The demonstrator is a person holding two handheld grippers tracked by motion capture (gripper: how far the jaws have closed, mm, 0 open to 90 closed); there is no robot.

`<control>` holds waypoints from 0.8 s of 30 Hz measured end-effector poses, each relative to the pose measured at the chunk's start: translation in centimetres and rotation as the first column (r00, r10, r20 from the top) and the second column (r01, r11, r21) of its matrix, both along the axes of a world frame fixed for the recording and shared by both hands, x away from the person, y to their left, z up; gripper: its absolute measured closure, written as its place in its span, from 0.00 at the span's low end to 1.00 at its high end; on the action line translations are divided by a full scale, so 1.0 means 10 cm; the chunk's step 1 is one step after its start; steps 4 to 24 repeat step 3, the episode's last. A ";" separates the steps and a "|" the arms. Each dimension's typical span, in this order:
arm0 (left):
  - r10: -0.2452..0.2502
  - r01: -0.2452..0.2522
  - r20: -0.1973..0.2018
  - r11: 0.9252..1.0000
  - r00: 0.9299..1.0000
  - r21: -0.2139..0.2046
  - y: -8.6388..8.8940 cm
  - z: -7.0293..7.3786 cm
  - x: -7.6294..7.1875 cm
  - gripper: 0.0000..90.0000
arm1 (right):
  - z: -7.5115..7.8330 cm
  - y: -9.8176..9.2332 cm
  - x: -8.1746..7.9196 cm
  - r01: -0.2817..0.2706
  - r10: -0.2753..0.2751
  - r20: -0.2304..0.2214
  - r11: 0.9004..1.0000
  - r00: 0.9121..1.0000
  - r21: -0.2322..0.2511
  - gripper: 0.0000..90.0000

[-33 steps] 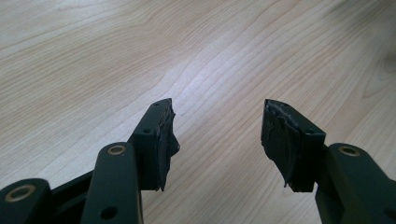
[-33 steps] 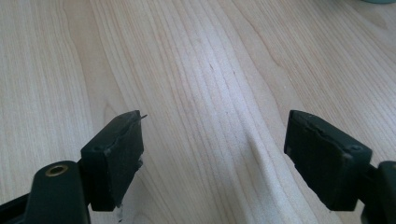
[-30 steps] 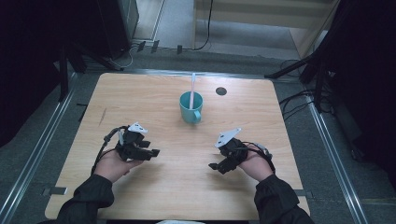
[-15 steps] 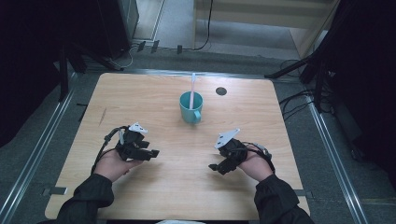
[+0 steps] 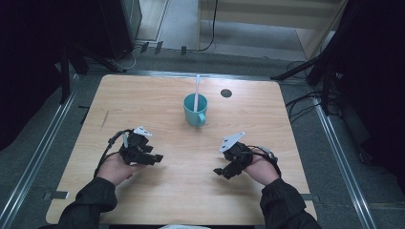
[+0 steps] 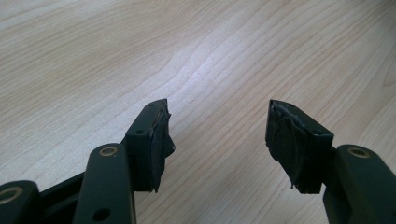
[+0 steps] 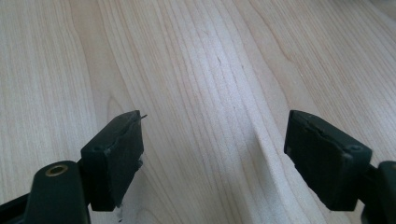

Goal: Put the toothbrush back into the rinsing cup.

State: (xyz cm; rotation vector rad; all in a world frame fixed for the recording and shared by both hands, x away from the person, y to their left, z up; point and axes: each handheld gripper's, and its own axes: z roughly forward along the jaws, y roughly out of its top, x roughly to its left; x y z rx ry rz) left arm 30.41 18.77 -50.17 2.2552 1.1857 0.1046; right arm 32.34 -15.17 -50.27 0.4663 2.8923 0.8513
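A teal mug [image 5: 195, 110] stands upright at the middle back of the wooden table [image 5: 143, 102], with a pale stick or straw [image 5: 196, 88] leaning out of it. My left gripper [image 5: 157, 158] rests low over the front left of the table, its tips pointing right. Its jaws have just been opening and stand wide apart, with bare wood between them [image 6: 217, 109]. My right gripper [image 5: 220, 171] sits at the front right, pointing left, and is open with nothing between its fingers [image 7: 215, 116]. Both grippers are well short of the mug.
A small dark round disc [image 5: 226, 92] lies on the table right of the mug. Metal rails [image 5: 334, 143] run along both sides of the table, and cables [image 5: 301, 102] lie on the floor to the right. Dark equipment stands behind the table.
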 end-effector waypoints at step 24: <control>-0.013 0.013 -0.016 1.000 1.000 0.019 -0.03 -0.04 0.00 0.43 | 0.00 0.00 0.00 -0.001 0.001 -0.007 1.000 1.000 -0.004 0.22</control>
